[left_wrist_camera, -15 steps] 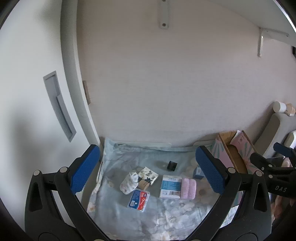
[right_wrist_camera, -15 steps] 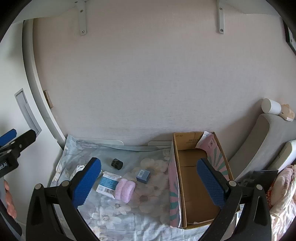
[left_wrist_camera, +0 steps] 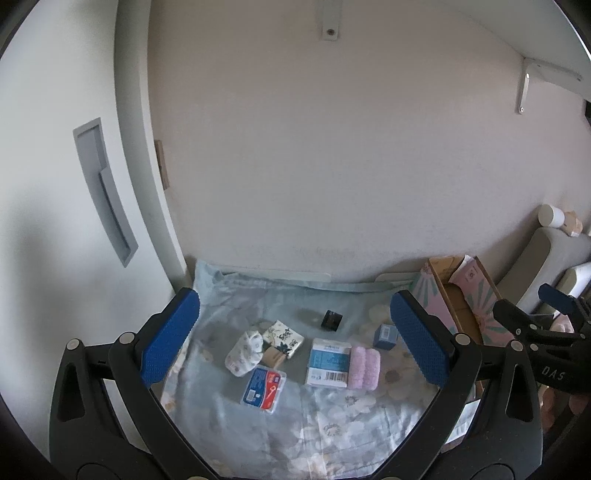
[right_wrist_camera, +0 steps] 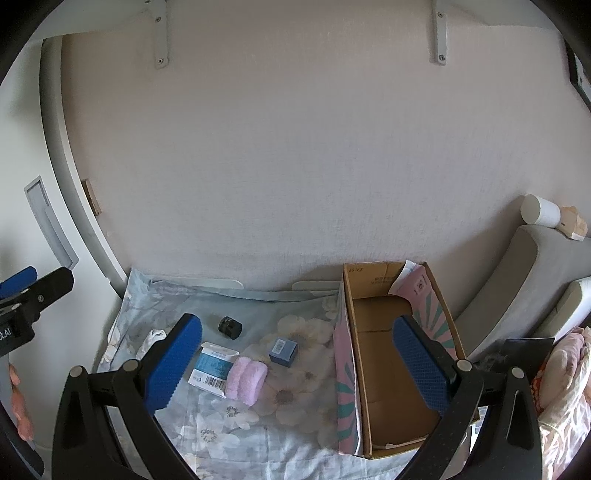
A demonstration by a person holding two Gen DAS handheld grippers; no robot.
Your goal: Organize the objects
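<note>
Small items lie on a floral blue cloth (left_wrist_camera: 332,424): a white patterned pouch (left_wrist_camera: 244,353), a floral packet (left_wrist_camera: 283,338), a small tan box (left_wrist_camera: 274,357), a blue-red flat case (left_wrist_camera: 263,384), a white-blue box (left_wrist_camera: 328,362) (right_wrist_camera: 213,368), a pink fluffy roll (left_wrist_camera: 364,367) (right_wrist_camera: 246,379), a small blue box (left_wrist_camera: 385,335) (right_wrist_camera: 283,351) and a black cap (left_wrist_camera: 331,319) (right_wrist_camera: 229,326). An open cardboard box (right_wrist_camera: 388,373) stands at the cloth's right. My left gripper (left_wrist_camera: 295,343) is open and empty above the items. My right gripper (right_wrist_camera: 295,369) is open and empty, its right finger over the box.
A plain wall runs behind the cloth, with shelf brackets (right_wrist_camera: 439,33) overhead. A white door with a recessed handle (left_wrist_camera: 105,192) stands at left. A grey cushion (right_wrist_camera: 517,288) with a white cylinder (right_wrist_camera: 540,210) on top lies at right, and pink fabric (right_wrist_camera: 569,387) beside it.
</note>
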